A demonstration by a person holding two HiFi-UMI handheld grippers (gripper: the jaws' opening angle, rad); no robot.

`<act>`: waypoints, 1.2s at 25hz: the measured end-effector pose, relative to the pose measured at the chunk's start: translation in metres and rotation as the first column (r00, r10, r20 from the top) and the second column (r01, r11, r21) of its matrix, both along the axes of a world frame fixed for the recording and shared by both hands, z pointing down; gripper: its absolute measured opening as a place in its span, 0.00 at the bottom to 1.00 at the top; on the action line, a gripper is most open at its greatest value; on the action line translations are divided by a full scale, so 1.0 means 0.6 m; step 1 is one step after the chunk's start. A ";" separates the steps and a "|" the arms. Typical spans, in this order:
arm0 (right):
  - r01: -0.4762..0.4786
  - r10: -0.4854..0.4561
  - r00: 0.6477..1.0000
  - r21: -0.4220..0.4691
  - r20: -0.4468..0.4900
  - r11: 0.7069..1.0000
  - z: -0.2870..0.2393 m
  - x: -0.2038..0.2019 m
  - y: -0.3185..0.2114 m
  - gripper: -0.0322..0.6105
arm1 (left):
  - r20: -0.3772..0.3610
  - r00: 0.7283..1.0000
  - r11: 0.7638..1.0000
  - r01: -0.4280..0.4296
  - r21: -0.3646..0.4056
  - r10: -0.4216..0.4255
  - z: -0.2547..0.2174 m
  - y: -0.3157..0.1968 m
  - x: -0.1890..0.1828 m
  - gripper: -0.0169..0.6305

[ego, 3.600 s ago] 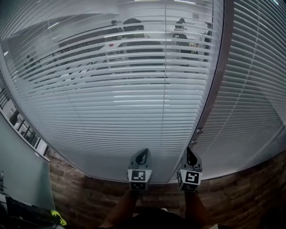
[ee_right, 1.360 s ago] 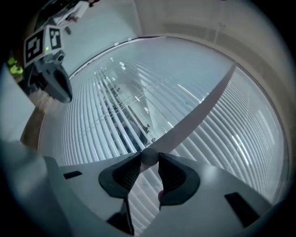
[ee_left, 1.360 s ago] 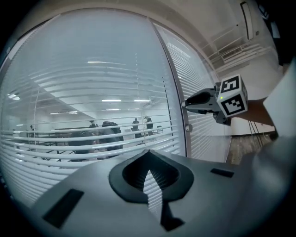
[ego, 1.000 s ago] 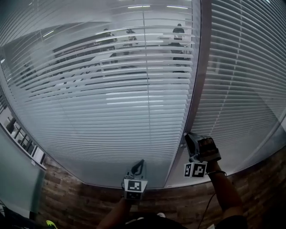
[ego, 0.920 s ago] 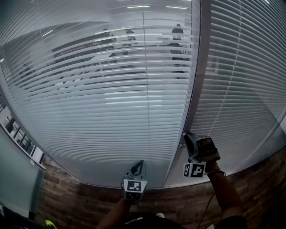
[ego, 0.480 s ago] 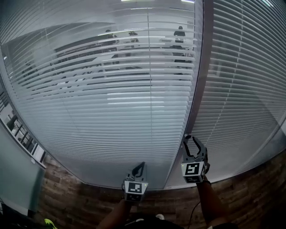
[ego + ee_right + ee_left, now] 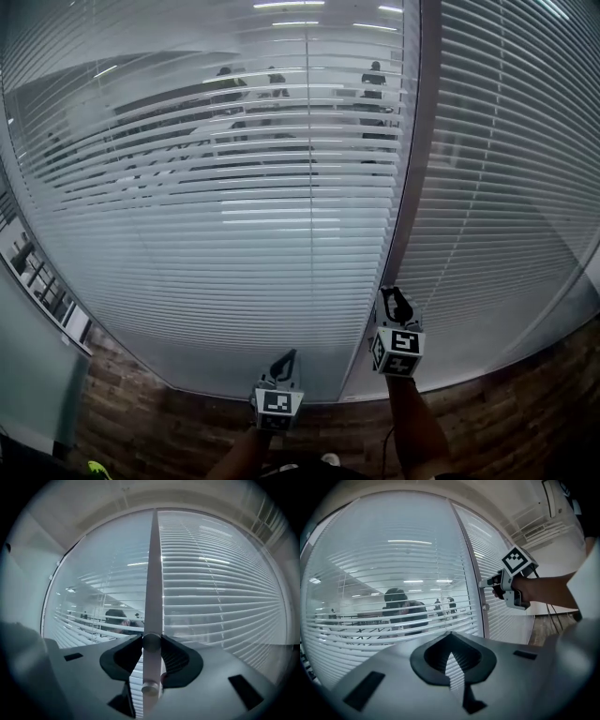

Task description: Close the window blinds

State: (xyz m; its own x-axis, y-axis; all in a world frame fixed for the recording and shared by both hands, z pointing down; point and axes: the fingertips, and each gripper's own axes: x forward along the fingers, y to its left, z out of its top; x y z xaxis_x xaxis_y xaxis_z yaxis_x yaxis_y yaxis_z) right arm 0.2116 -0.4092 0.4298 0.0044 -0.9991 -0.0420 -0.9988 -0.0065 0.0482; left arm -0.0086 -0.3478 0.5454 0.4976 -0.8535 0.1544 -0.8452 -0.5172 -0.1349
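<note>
Dim, bluish, fisheye-bent views (ceiling lights (image 7: 289, 5) glare).

Right gripper (image 7: 394, 295) has just closed onto knob (image 7: 151, 641).

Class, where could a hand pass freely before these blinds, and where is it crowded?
Free: before the white slatted left blind, above the left gripper, left of the grey vertical post; also before the right blind. Crowded: the post's small round knob, held by the right gripper, whose jaws have just been closing.

White striped blinds (image 7: 234, 234), grey knob (image 7: 151, 642) off to the left gripper's (image 7: 286, 356) right, its cube (image 7: 277, 403) black-and-white checkered.
</note>
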 end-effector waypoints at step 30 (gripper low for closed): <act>-0.004 -0.078 0.041 -0.078 -0.996 0.997 0.020 -0.031 0.000 0.25 | -0.022 0.999 0.999 -0.046 0.028 0.046 -0.019 0.005 0.047 0.02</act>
State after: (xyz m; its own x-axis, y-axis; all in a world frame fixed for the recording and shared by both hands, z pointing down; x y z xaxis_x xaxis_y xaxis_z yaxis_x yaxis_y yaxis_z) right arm 0.1933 -0.4092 0.4420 -0.0381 -0.9967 0.0717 0.0073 0.0715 0.9974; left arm 0.0199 -0.3450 0.5337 0.5394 -0.8335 0.1195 -0.8236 -0.5518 -0.1310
